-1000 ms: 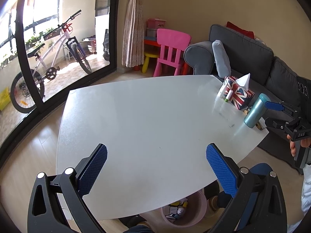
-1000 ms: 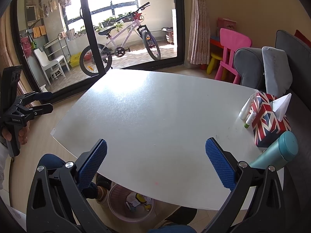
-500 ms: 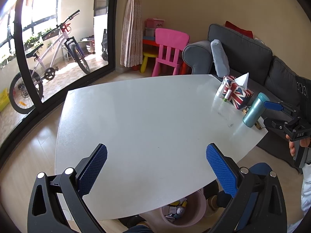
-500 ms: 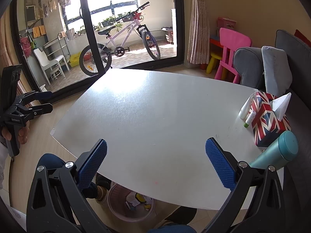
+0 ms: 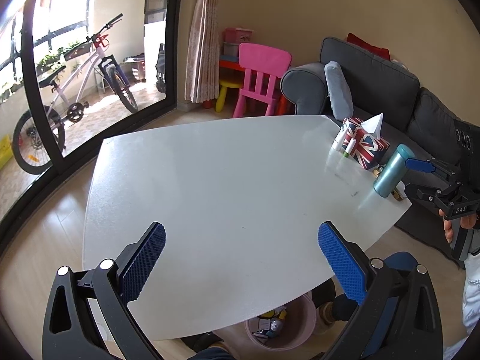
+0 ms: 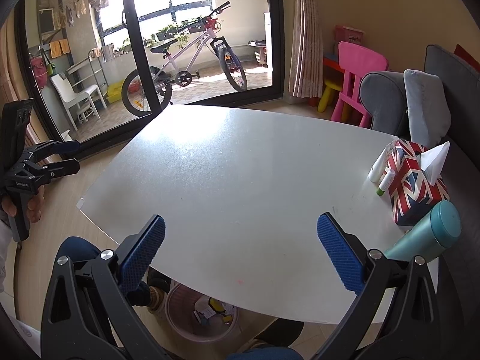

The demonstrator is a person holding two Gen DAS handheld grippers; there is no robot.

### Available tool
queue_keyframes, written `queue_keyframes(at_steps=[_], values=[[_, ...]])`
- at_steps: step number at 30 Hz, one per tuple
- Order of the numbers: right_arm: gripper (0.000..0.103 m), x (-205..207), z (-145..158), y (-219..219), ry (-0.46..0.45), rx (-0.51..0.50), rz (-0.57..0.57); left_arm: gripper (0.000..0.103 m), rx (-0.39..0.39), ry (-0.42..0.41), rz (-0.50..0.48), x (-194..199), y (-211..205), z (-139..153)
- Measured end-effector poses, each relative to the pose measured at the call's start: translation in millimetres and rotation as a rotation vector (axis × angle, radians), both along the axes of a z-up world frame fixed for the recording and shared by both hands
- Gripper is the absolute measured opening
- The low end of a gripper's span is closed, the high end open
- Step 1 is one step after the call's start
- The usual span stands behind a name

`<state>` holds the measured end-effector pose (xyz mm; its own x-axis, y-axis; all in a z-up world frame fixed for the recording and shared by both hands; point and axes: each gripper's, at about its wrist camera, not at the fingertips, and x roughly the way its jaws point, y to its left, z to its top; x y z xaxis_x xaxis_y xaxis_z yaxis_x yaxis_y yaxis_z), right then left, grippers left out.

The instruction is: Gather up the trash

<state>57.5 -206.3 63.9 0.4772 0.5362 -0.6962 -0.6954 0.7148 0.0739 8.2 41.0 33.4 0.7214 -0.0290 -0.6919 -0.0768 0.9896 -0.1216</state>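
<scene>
A pink trash bin [image 5: 282, 330] [image 6: 201, 315] stands on the floor under the near edge of the white table [image 5: 225, 186] [image 6: 240, 180], with several scraps of trash inside. My left gripper [image 5: 240, 258] hangs open above the table's near side, nothing between its blue pads. My right gripper [image 6: 240, 252] is likewise open and empty over the near edge. Each gripper also shows in the other's view: the right gripper [image 5: 420, 177] beside the teal bottle, the left gripper [image 6: 64, 159] off the table's left end, both open.
A Union Jack tissue box [image 6: 415, 183], two small white tubes [image 6: 379, 171] and a teal bottle [image 6: 432, 237] sit at the table's right end. Grey sofa [image 5: 375, 84], pink chair [image 5: 261, 78] and a bicycle [image 6: 183, 69] behind glass doors lie beyond. The person's legs and shoes flank the bin.
The left gripper's view has drifted slightly, so the table and tissue box sit a little lower and to the left. Both grippers stay open and empty.
</scene>
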Motion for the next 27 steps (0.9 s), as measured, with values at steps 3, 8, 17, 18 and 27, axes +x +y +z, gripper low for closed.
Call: queue_keyframes(at_steps=[3, 8, 17, 18, 27], values=[[0.100, -0.1, 0.1, 0.1, 0.000, 0.001, -0.001, 0.098, -0.003, 0.002, -0.001, -0.1, 1.3, -0.3], [0.100, -0.2, 0.1, -0.2, 0.001, 0.000, 0.000, 0.098, -0.005, 0.002, -0.004, 0.3, 1.8, -0.4], [0.100, 0.4, -0.1, -0.2, 0.002, 0.000, -0.001, 0.098, -0.004, 0.004, -0.008, 0.3, 1.2, -1.2], [0.100, 1.0, -1.6, -0.6, 0.004, 0.000, -0.002, 0.098, -0.003, 0.007, -0.009, 0.9, 1.4, -1.9], [0.100, 11.6, -17.3, -0.4, 0.014, -0.012, -0.029, 0.098, 0.007, -0.003, -0.003, 5.4, 6.9, -8.6]])
